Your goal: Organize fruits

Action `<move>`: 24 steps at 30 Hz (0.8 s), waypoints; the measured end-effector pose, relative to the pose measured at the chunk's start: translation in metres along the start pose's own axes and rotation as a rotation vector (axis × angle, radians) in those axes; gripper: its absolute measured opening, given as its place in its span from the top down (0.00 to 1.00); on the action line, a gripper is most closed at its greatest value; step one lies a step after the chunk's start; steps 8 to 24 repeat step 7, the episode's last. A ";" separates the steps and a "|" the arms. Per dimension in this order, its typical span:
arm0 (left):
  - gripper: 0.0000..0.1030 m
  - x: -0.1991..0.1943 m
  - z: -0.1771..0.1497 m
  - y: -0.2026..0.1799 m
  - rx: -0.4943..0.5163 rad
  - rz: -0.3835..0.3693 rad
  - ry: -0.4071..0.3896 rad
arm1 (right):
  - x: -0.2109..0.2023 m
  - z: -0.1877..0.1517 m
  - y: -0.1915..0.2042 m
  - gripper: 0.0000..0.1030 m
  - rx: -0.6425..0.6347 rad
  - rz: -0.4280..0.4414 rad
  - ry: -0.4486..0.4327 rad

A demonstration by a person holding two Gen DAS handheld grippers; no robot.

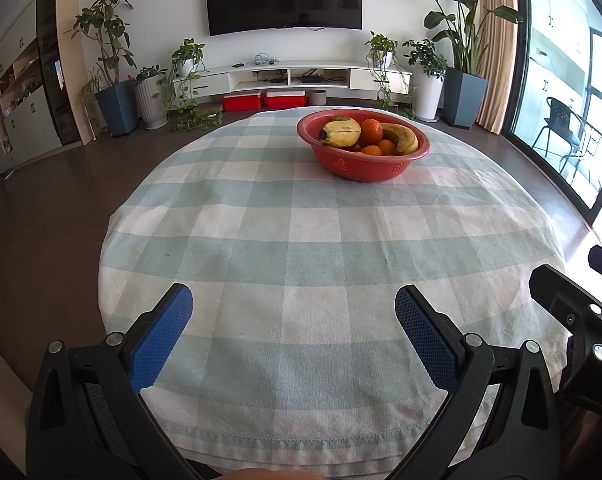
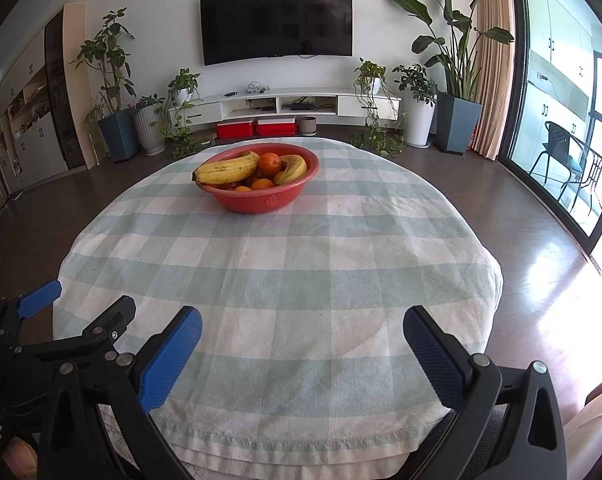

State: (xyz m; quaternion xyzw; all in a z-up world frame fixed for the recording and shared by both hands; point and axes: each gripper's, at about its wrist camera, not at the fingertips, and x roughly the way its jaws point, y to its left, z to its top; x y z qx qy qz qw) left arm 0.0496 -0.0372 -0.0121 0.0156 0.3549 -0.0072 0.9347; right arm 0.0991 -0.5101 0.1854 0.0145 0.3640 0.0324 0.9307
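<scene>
Left gripper (image 1: 293, 304): low in my frame, jaws spread wide, nothing between them.
Right gripper (image 2: 303, 326): same, gaping over the checked tablecloth (image 2: 285, 280).
Red bowl (image 1: 361, 166): upper centre, well apart from both claws.
Fruit: two bananas (image 2: 227, 168) and oranges (image 2: 269, 163) inside it.

Bright window daylight, floor glare, fisheye warping

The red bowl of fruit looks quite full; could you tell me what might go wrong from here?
The banana overhangs the red bowl at its rim, so lifting fruit beside it could tip it out. An orange may roll across the tablecloth if released. Both tongs, left and right, are open and far away.
</scene>
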 end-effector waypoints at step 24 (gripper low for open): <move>0.00 -0.005 0.008 0.007 -0.007 0.011 -0.032 | -0.002 -0.002 0.000 0.00 0.006 -0.002 0.003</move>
